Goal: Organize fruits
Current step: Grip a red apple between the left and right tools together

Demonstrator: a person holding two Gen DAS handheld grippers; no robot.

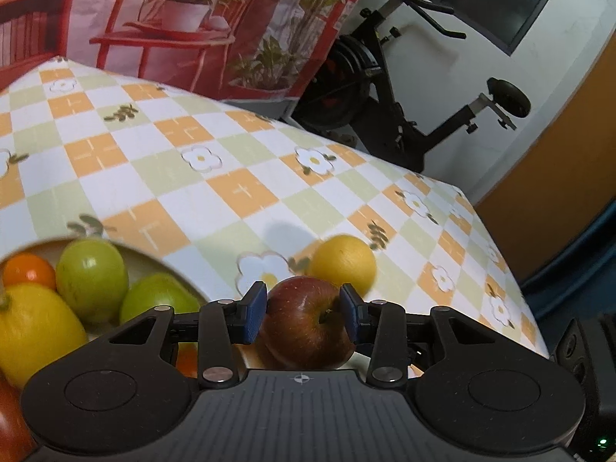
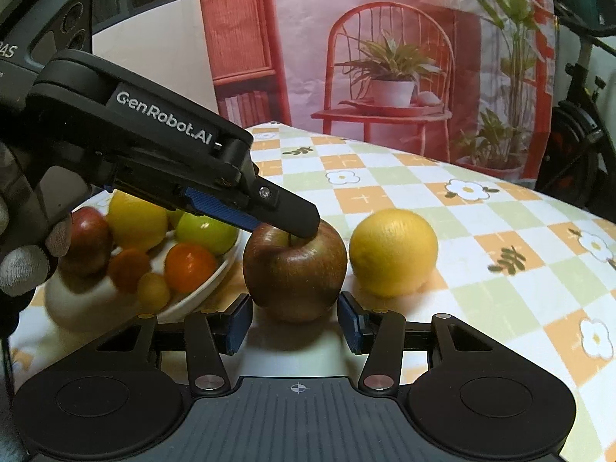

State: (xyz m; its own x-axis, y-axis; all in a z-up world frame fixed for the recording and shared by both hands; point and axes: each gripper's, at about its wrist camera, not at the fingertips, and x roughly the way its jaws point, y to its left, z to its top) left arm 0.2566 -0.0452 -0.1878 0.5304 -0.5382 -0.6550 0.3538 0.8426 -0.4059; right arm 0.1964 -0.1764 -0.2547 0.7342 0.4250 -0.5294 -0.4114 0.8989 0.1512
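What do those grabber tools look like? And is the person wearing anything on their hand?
Each tool is black with two arms ending in ridged blue pads. The left tool has "GenRobot.AI" in white letters on its side. The right tool has a small white crosshair mark on its grooved body. The hand wears a grey knitted glove.

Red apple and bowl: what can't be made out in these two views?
- Red apple: its underside, left wrist view, hidden by the left tongs.
- Bowl: near rim blurred, right wrist view.
- Right tongs: contact with the apple unclear.
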